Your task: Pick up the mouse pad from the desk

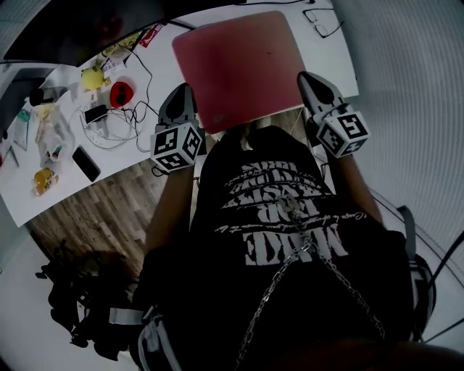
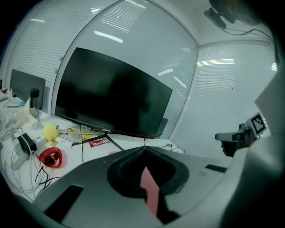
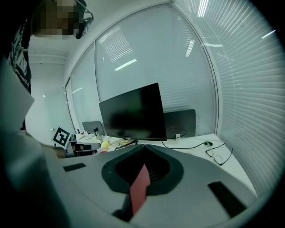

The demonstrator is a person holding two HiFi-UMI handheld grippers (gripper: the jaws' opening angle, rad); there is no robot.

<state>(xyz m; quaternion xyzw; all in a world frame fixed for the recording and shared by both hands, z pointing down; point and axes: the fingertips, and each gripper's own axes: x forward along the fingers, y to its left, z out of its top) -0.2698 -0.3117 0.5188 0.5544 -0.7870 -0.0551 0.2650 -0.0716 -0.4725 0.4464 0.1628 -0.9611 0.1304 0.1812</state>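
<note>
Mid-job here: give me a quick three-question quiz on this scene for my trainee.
1. True or false: the mouse pad lies untouched on the desk.
2. Which lies on the desk beyond the right claw? A. eyeglasses B. a mug C. a keyboard
3. How many claws are shut on the mouse pad, counting the left claw?
Key: 1 false; 2 A; 3 two, one at each side of the pad.

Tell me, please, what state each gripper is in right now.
The left gripper is closed on the left edge of the mouse pad.
The right gripper is closed on the mouse pad's right edge.
</note>
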